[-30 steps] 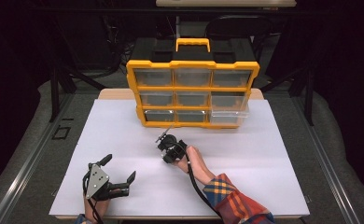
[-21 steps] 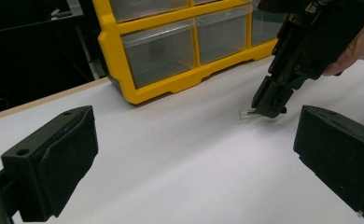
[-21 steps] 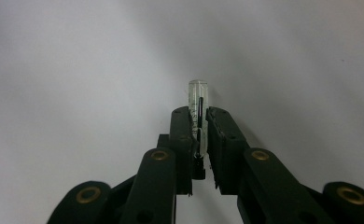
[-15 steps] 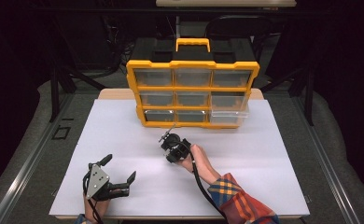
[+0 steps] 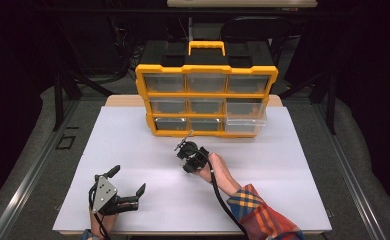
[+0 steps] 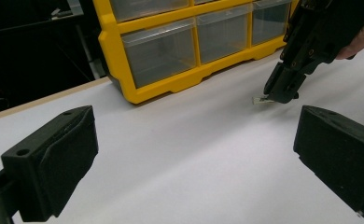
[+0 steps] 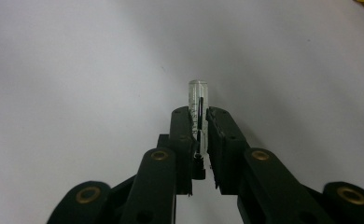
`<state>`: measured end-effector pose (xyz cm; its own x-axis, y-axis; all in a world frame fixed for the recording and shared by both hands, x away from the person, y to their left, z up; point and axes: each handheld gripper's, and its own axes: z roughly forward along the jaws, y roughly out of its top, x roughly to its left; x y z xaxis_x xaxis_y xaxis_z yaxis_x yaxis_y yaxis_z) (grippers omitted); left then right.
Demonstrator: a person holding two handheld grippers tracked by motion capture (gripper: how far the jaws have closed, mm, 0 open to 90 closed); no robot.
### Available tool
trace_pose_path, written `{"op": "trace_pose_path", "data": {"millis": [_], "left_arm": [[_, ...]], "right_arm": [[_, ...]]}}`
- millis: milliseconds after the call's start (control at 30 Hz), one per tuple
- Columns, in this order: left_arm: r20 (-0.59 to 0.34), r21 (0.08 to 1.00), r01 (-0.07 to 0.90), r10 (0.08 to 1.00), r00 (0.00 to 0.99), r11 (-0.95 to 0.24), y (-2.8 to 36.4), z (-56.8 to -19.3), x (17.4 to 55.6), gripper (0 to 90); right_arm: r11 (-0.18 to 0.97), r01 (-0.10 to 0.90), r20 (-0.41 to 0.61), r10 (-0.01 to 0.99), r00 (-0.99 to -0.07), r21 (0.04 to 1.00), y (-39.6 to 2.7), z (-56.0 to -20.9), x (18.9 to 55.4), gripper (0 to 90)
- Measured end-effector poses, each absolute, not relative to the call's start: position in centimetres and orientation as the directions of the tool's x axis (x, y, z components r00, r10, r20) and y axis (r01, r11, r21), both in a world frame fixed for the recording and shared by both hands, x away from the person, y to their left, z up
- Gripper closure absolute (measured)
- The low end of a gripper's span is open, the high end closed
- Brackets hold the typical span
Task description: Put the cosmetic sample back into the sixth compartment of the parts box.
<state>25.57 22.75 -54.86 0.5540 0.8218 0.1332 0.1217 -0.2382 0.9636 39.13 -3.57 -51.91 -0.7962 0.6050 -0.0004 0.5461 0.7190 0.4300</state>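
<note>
— Where was the small piece at that moment, and who had it?

— We had it in the right gripper (image 7: 199, 122). The jaws were closed almost fully on a little clear tube (image 7: 198, 100), and its far end stood out past the fingertips. In the left gripper view we saw that same gripper tilted down toward the white table (image 5: 283, 165), with the pale tip just above the surface or touching it; we could not tell which.

— Why did we grip it so near to the tips?

— We think because the piece is thin and light. A grip at the very ends of the pads left most of it free, so it could be put into a narrow place later.

— And the left gripper?

— The left gripper (image 5: 128, 184) lay at the near left of the table, well apart from the work. Its jaws stood wide open and held nothing. We judge it was parked there to keep the middle free.

— What about the yellow organizer (image 5: 207, 102)?

— It stood upright at the far side, with its clear drawers facing us. The bottom right drawer (image 5: 245, 124) was pulled out a little, and the right gripper was just before the organizer, so probably this drawer belonged to the job. Whether the piece came from it or should go into it, we could not say.
</note>
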Motion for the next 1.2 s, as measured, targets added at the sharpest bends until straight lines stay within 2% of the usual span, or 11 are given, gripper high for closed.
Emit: {"op": "trace_pose_path", "data": {"millis": [733, 1200], "left_arm": [[0.131, 0.962, 0.129, 0.820, 0.556, -0.241, 22.7, -55.0, 25.7, 0.0], [0.134, 0.961, 0.130, 0.820, 0.556, -0.245, 22.6, -55.0, 25.7, 0.0]], "right_arm": [[0.730, 0.538, -0.031, 0.604, -0.796, 0.422, -5.2, -50.4, 39.9, 80.6], [0.727, 0.540, -0.059, 0.617, -0.785, 0.423, -6.5, -48.0, 40.8, 80.7]]}}
